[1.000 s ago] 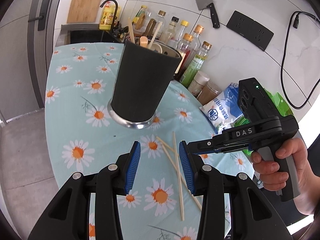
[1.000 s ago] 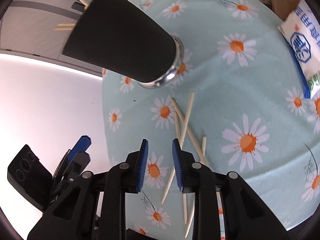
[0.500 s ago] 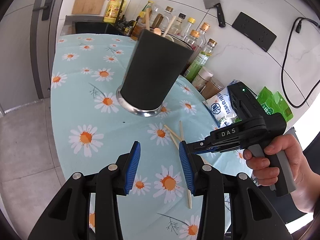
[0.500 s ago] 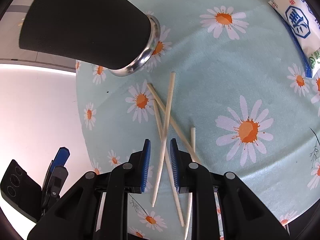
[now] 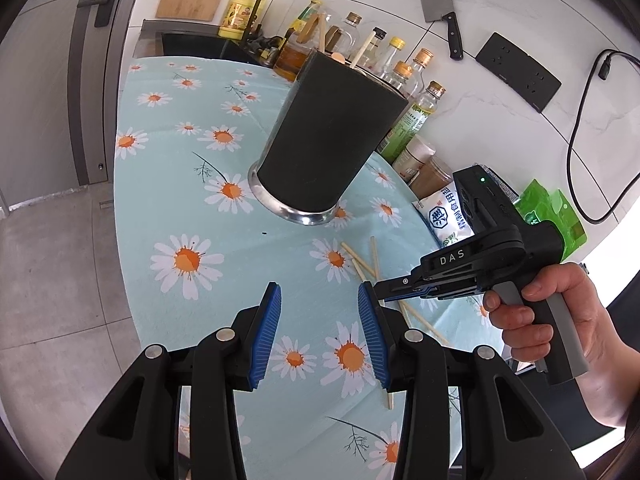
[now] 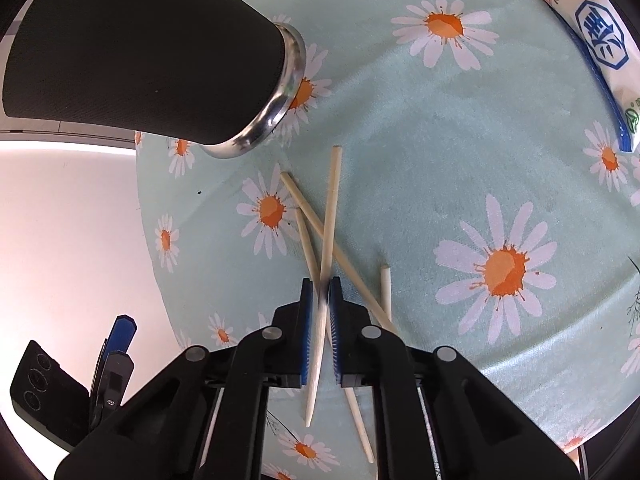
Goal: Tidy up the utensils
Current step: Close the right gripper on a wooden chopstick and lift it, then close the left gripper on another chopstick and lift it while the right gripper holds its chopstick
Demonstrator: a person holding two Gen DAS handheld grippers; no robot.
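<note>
Several pale wooden chopsticks (image 6: 308,216) lie crossed on the daisy tablecloth (image 6: 420,152), just in front of a black utensil holder (image 5: 332,136) with a steel base. The holder has wooden utensils standing in it. My right gripper (image 6: 321,284) points steeply down and is shut on one chopstick (image 6: 331,200), which runs up between its blue pads toward the holder. In the left wrist view the right gripper (image 5: 378,286) reaches in from the right over the chopsticks (image 5: 374,254), with a hand on its grip. My left gripper (image 5: 319,300) hangs open over bare cloth with nothing between its fingers.
A white and blue salt bag (image 5: 444,216) and a green bag (image 5: 556,216) lie to the right. Oil and sauce bottles (image 5: 416,120) stand behind the holder, near a sink (image 5: 192,40). The table's rounded edge (image 6: 148,216) drops to the floor on the left.
My right gripper has sunk onto the chopsticks and its jaws have closed on one of them. My left gripper has drifted a little; its jaws stay as they were.
</note>
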